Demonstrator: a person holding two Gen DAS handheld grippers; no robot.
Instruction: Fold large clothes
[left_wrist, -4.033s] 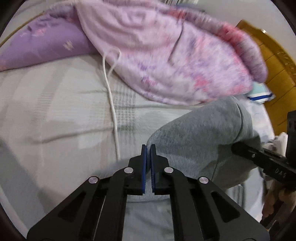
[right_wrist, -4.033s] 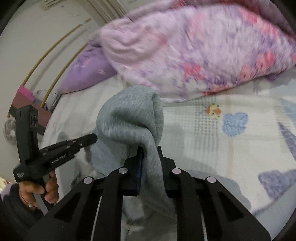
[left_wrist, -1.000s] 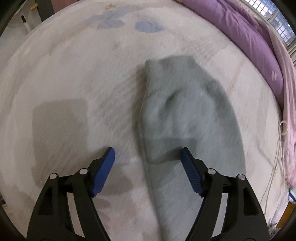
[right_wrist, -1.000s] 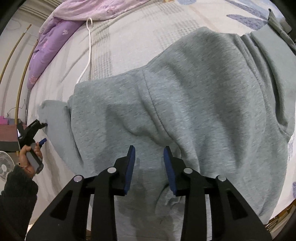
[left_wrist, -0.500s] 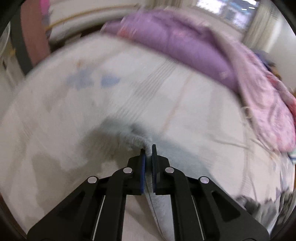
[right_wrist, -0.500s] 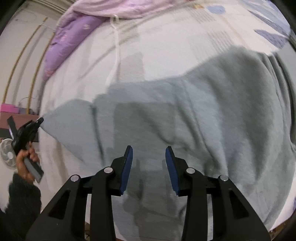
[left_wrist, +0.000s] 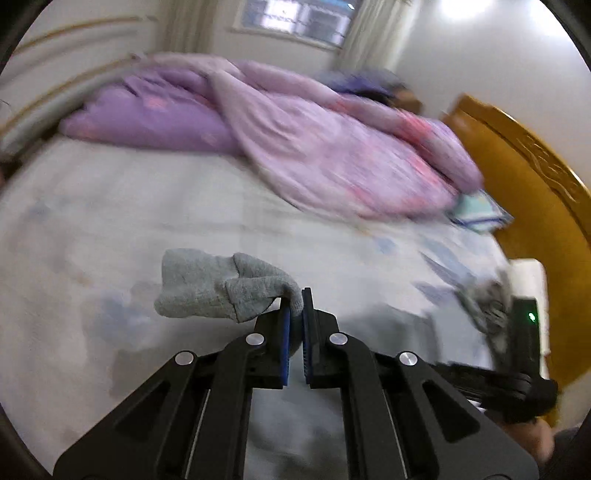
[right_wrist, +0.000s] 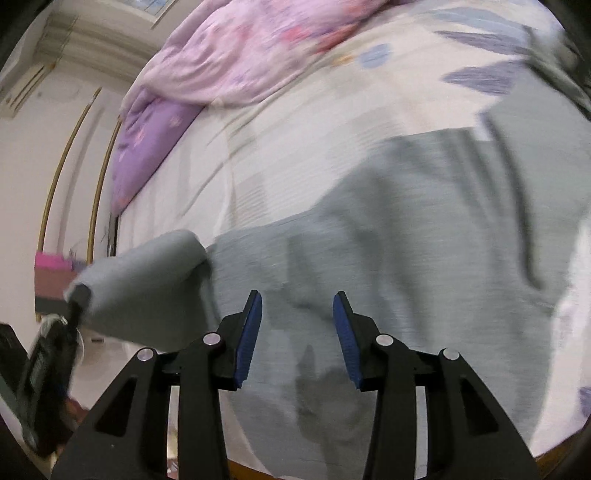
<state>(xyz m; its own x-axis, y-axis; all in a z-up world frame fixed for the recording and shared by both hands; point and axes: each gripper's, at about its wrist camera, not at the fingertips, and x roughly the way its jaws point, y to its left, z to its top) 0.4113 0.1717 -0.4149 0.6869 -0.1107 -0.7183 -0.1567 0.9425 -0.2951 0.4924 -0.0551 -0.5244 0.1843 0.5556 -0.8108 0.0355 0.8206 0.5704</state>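
The fingers of the left gripper are clamped on the lifted sleeve cuff of the grey sweatshirt, which is spread on the bed; the right gripper is held wide apart above it.

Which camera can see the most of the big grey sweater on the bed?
The right wrist view shows it best: the grey knit sweater lies spread across the patterned bedsheet, under the open right gripper. The left wrist view shows only the sleeve end, pinched in the left gripper.
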